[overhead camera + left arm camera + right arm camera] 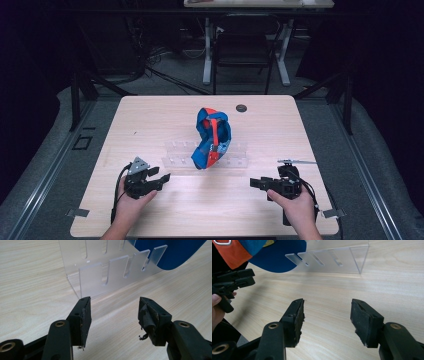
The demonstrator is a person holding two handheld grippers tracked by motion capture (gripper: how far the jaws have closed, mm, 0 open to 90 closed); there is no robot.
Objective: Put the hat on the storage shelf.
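Blue and red cap on clear slotted rack, left hand-held gripper and right hand-held gripper near table's front edge

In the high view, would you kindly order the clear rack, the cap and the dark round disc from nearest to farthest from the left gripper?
From the left gripper:
1. Clear rack, lying mid-table.
2. Cap, standing on the rack.
3. Dark round disc, near the far edge.

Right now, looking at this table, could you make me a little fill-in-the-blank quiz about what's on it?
1. The blue and red cap sits on a clear plastic ____.
2. The jaws of the left gripper stand ____, with nothing between them.
3. The right gripper holds ____.
4. The rack stands on a light ____ table.

Missing words: rack; open; nothing; wooden
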